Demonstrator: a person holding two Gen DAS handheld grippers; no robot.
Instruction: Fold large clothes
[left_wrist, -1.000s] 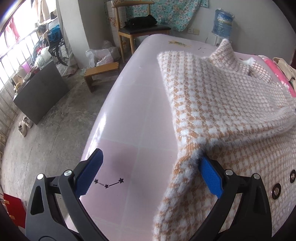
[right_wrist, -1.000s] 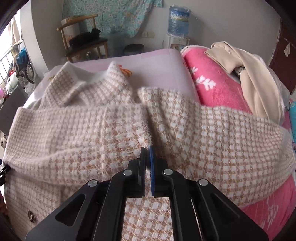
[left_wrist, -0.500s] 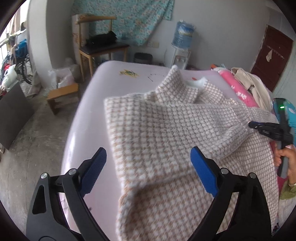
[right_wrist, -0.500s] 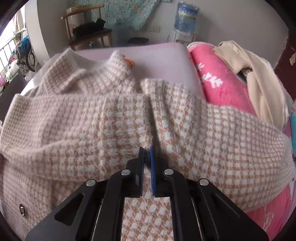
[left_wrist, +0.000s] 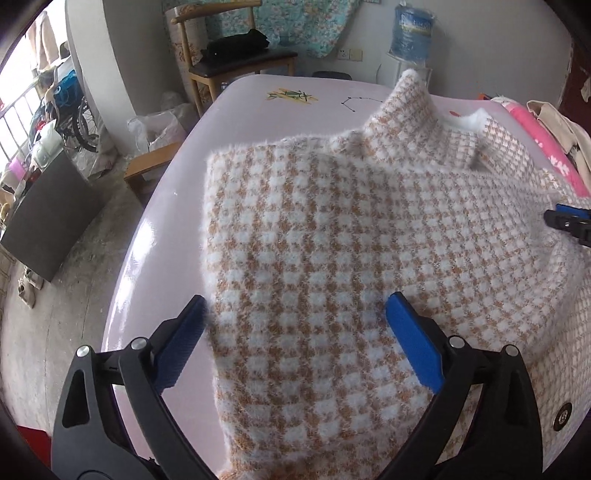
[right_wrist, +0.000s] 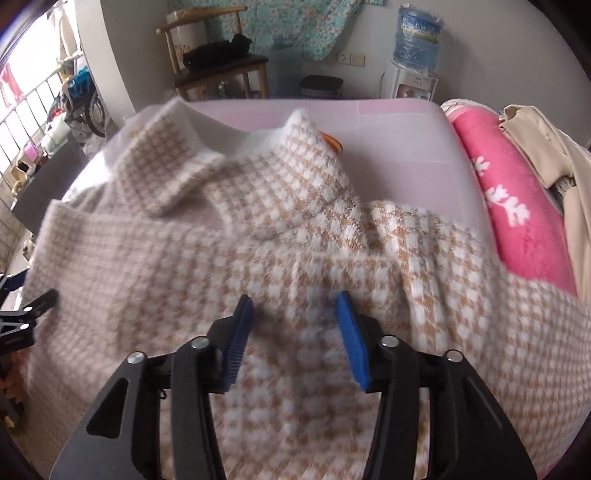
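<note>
A fluffy tan-and-white checked cardigan (left_wrist: 332, 236) lies on the pink bed (left_wrist: 173, 206), its left sleeve folded across the body and its collar toward the far end. It fills the right wrist view (right_wrist: 280, 258) too. My left gripper (left_wrist: 295, 336) is open and empty just above the folded sleeve near the cardigan's left edge. My right gripper (right_wrist: 295, 325) is open and empty over the middle of the cardigan; its tip shows at the right edge of the left wrist view (left_wrist: 569, 219). A dark button (left_wrist: 562, 416) shows at the lower right.
A pink blanket (right_wrist: 506, 199) and a beige garment (right_wrist: 546, 147) lie along the bed's right side. Beyond the bed stand a wooden chair (left_wrist: 236, 55), a water dispenser (right_wrist: 415, 55) and a small stool (left_wrist: 151, 166). The concrete floor (left_wrist: 66, 280) is to the left.
My right gripper has opened and let go of the sleeve it was pinching. My left gripper has moved in closer over the folded sleeve, staying open.
</note>
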